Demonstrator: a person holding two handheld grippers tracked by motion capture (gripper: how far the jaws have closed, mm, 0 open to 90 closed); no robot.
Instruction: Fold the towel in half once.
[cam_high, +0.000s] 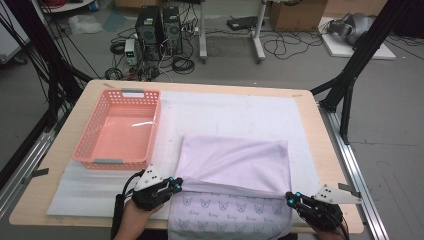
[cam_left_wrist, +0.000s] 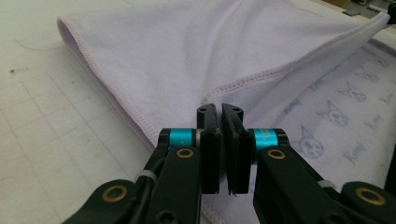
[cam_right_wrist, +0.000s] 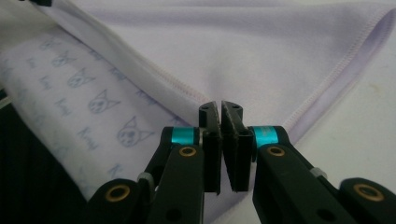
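Observation:
A lilac towel (cam_high: 235, 160) lies on the white mat, its plain side folded back over itself. A strip of its cat-printed side (cam_high: 225, 205) shows at the near table edge. My left gripper (cam_high: 177, 182) is shut on the folded layer's near left corner; in the left gripper view the stitched hem (cam_left_wrist: 261, 74) runs straight into the shut left gripper (cam_left_wrist: 220, 109). My right gripper (cam_high: 291, 196) is shut on the near right corner, and in the right gripper view the hem (cam_right_wrist: 163, 77) meets the shut right gripper (cam_right_wrist: 220, 106). The cat print (cam_right_wrist: 93, 102) lies to its left.
An empty pink plastic basket (cam_high: 122, 93) stands at the table's back left, on a white mat (cam_high: 225, 107) that covers most of the wooden tabletop (cam_high: 327, 150). Black frame posts stand to either side; computers and cables lie on the floor behind.

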